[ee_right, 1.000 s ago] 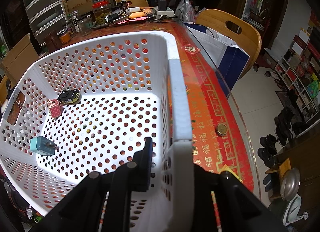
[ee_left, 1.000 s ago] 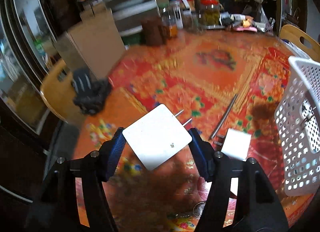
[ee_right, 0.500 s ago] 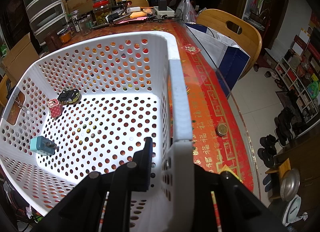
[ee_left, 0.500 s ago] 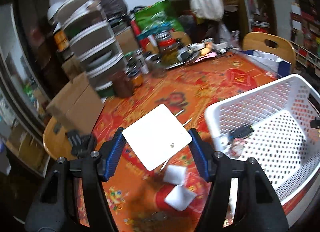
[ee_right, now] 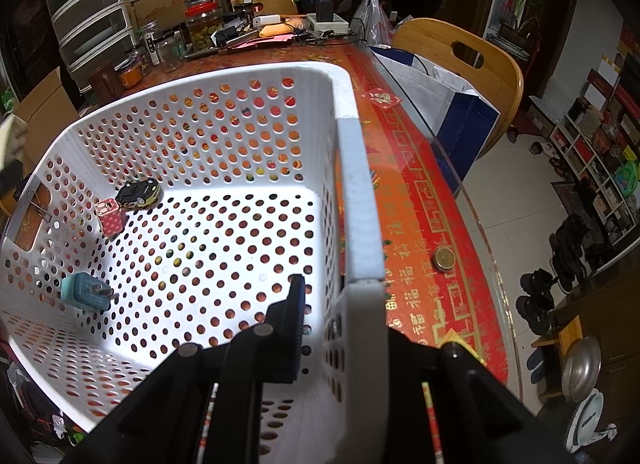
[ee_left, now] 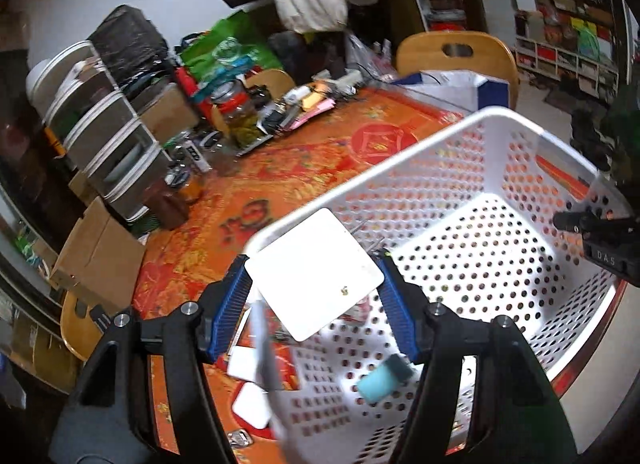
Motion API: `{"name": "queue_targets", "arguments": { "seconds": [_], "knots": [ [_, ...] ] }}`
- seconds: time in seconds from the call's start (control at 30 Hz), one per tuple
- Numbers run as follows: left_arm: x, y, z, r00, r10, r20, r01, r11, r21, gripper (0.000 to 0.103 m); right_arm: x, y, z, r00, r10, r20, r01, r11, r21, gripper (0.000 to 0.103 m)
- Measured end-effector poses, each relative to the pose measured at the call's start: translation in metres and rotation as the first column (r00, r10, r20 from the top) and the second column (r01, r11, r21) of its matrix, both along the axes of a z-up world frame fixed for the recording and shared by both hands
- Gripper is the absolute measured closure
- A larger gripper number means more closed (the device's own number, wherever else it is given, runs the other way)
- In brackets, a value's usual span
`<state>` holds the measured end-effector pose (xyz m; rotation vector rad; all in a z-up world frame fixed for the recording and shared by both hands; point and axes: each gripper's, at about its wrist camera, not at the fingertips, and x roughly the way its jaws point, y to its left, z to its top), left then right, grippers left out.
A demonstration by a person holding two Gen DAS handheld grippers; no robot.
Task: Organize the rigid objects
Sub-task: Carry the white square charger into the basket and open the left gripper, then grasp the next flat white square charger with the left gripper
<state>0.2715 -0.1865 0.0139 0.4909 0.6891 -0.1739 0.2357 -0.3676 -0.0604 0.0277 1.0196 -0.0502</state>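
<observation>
My left gripper (ee_left: 314, 284) is shut on a flat white square adapter (ee_left: 314, 272) with two metal prongs, held in the air over the near corner of the white perforated basket (ee_left: 440, 136). My right gripper (ee_right: 340, 312) is shut on the basket's right wall (ee_right: 356, 204), one finger inside and one outside. In the basket lie a teal plug (ee_right: 82, 291), a small pink box (ee_right: 109, 217) and a black-and-yellow toy car (ee_right: 138, 192). The teal plug also shows in the left wrist view (ee_left: 384, 378).
Two white blocks (ee_left: 250, 404) lie on the red patterned tablecloth (ee_left: 280, 168) left of the basket. Jars, drawers and clutter (ee_left: 236, 112) line the table's far edge. A wooden chair (ee_right: 472, 60) stands to the right. A coin (ee_right: 444, 258) lies near the table edge.
My left gripper has carried the white adapter up and to the right, from above the tablecloth to over the basket's corner. The right gripper and basket have not moved.
</observation>
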Motion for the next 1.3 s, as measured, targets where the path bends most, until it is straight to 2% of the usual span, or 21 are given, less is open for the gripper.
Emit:
{"name": "queue_targets", "arguments": {
  "seconds": [0.23,0.43,0.53,0.73,0.9,0.97,1.03,1.1,1.2,1.3],
  "knots": [
    [0.006,-0.025,-0.033,0.992,-0.031,-0.121,0.032,0.999,0.010,0.042,0.000,0.000,0.000,1.000,0.002,0.000,-0.002,1.000,0.002,0.089],
    [0.014,-0.037,-0.062,0.970,-0.054,-0.236,0.065,0.997,0.041,0.042,0.000,0.000,-0.001,1.000,0.002,-0.001,-0.002,1.000,0.002,0.089],
    [0.020,-0.038,-0.070,0.960,-0.042,-0.276,0.054,0.998,0.035,0.042,-0.001,0.000,-0.001,1.000,0.008,-0.001,-0.008,1.000,0.009,0.089],
    [0.023,-0.038,-0.074,0.952,-0.050,-0.301,0.062,0.998,0.031,0.042,-0.001,0.000,-0.001,1.000,0.008,-0.001,-0.008,1.000,0.008,0.089],
    [0.026,-0.032,-0.071,0.938,-0.071,-0.340,0.072,0.997,-0.010,0.041,0.000,0.000,-0.001,1.000,0.007,-0.002,-0.007,1.000,0.008,0.089],
    [0.024,-0.031,-0.068,0.943,-0.078,-0.323,0.076,0.997,-0.019,0.033,0.000,0.000,-0.002,1.000,0.007,-0.003,-0.007,1.000,0.007,0.089],
    [0.020,-0.029,-0.063,0.953,-0.083,-0.293,0.079,0.997,-0.026,0.020,0.000,0.000,-0.002,1.000,0.007,-0.004,-0.007,1.000,0.006,0.089],
    [0.019,-0.026,-0.058,0.958,-0.086,-0.273,0.081,0.996,-0.028,0.015,0.000,0.000,-0.003,1.000,0.006,-0.007,-0.006,1.000,0.004,0.089],
    [0.014,-0.022,-0.051,0.964,-0.085,-0.252,0.080,0.996,-0.031,0.014,0.000,-0.001,-0.003,1.000,0.005,-0.008,-0.005,1.000,0.004,0.089],
    [0.002,-0.014,-0.037,0.976,-0.093,-0.199,0.086,0.995,-0.040,0.014,0.000,-0.001,-0.003,1.000,0.004,-0.008,-0.004,1.000,0.003,0.089]
  ]
}}
